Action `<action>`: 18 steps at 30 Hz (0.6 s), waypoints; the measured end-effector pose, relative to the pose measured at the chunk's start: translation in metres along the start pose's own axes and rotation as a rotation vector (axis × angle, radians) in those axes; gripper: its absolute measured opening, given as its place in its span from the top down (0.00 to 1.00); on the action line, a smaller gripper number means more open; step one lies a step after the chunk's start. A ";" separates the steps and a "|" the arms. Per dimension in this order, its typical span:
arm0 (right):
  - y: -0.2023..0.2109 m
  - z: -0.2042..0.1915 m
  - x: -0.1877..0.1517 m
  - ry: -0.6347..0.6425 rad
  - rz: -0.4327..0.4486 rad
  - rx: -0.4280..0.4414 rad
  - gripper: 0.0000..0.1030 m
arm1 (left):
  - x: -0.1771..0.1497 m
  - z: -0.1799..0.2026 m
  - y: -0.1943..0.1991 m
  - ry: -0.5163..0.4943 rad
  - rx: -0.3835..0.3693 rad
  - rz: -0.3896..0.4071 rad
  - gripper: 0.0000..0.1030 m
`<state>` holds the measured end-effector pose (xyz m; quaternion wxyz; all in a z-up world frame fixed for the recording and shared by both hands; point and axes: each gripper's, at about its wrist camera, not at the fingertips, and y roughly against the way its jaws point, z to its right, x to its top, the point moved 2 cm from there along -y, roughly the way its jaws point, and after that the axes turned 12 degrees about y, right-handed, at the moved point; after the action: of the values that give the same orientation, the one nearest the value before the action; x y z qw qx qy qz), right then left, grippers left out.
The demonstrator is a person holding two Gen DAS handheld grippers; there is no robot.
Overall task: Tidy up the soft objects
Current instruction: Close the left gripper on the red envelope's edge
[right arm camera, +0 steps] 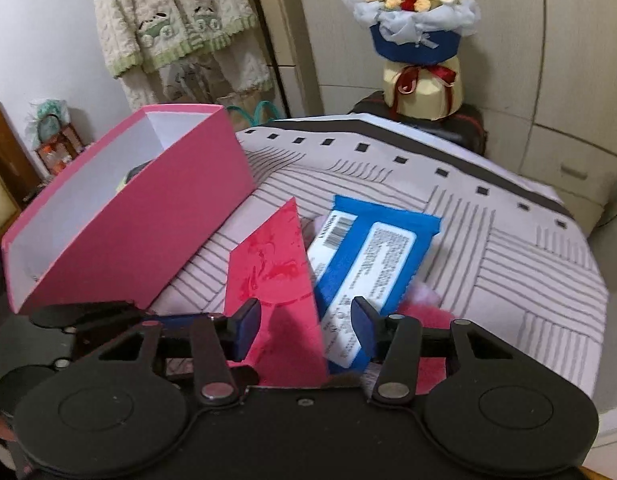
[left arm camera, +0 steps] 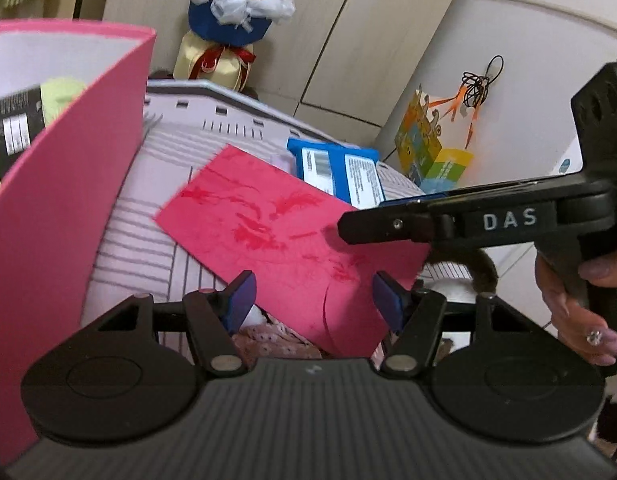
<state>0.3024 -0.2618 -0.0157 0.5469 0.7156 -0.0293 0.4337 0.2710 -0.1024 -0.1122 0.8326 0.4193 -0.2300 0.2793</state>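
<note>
A red envelope lies on a heap on the striped table, partly over a blue wipes packet. My left gripper is open, its blue pads either side of the envelope's near corner, above a pink floral cloth. My right gripper reaches in from the right, just over the envelope. In the right wrist view the right gripper is open, and the envelope and the blue packet sit between its jaws. Pink fluffy fabric shows beneath. An open pink box stands left.
The pink box holds a light-green item and a black-labelled packet. A bouquet stands beyond the striped table cover. Fleece garments hang on the wall. A colourful paper box sits by cabinet doors. A hand holds the right gripper.
</note>
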 end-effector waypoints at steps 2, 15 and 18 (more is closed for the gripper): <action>-0.001 -0.004 -0.001 0.022 0.000 0.019 0.63 | 0.000 -0.003 -0.003 0.029 -0.008 -0.021 0.38; 0.009 -0.008 -0.014 0.064 -0.018 0.007 0.95 | -0.002 -0.013 0.000 0.077 0.080 0.002 0.34; 0.009 -0.010 -0.016 0.074 -0.024 -0.007 0.97 | -0.001 -0.018 0.000 0.124 0.086 -0.006 0.34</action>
<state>0.2816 -0.2642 -0.0197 0.5554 0.6974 -0.0020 0.4529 0.2727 -0.0879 -0.1223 0.8275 0.4371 -0.1644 0.3118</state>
